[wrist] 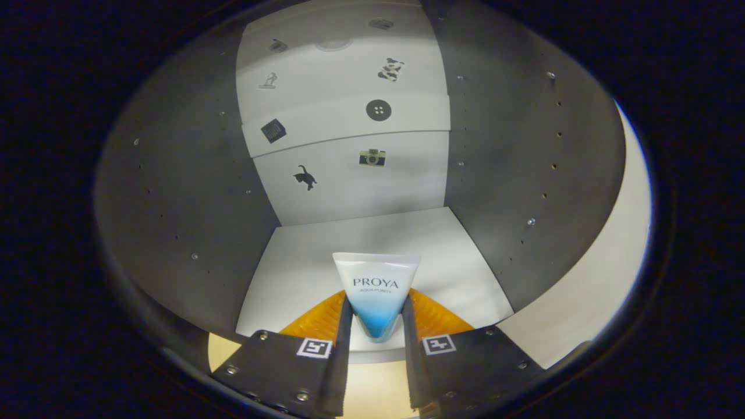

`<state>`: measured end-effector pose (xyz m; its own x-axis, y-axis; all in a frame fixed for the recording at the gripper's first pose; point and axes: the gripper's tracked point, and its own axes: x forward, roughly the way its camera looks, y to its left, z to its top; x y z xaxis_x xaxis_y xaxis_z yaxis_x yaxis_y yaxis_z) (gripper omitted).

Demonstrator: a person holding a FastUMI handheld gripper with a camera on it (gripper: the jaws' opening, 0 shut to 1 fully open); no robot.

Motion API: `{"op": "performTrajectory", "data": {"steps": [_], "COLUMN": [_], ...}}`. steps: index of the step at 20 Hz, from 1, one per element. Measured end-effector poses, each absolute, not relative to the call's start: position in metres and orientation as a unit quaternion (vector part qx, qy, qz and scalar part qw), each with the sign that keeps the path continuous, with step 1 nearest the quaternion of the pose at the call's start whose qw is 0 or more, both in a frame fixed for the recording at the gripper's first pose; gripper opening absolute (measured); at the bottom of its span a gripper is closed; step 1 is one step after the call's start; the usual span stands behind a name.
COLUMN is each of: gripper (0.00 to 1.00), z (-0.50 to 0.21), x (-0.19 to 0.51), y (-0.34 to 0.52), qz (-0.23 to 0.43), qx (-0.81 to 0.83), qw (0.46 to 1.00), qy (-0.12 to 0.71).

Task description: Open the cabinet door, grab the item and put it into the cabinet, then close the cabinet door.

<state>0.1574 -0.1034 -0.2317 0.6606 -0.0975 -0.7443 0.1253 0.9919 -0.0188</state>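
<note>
A white tube fading to blue at its lower end (376, 288) stands between my two fingers, crimped wide end up. My gripper (377, 317) is shut on the tube, both fingers pressing its sides near the blue part. The open cabinet lies straight ahead: its white floor (361, 250) runs beyond the tube, with dark side walls to the left (186, 192) and right (512, 174) and a white back wall (355, 180). The tube hangs at the front edge of the cabinet floor; whether it touches the floor I cannot tell.
The back wall carries small stickers, among them a cat (305, 177), a camera (372, 157) and a button (378, 110). A white shelf edge (349, 125) crosses the back higher up. A pale panel (605, 279) curves past the right wall.
</note>
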Motion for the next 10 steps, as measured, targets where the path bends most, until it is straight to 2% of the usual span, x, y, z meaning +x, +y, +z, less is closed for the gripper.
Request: {"op": "performTrajectory", "data": {"steps": [3,5,10], "gripper": [0.42,0.52,0.61], "z": [-0.232,-0.231,-0.226], "x": [0.156,0.157,0.158], "y": [-0.091,-0.085,-0.083], "qz": [-0.040,-0.035,-0.038], "qx": [0.007,0.008,0.014], "qw": [0.917,0.919,0.923], "qy": [0.397,0.392,0.384]}}
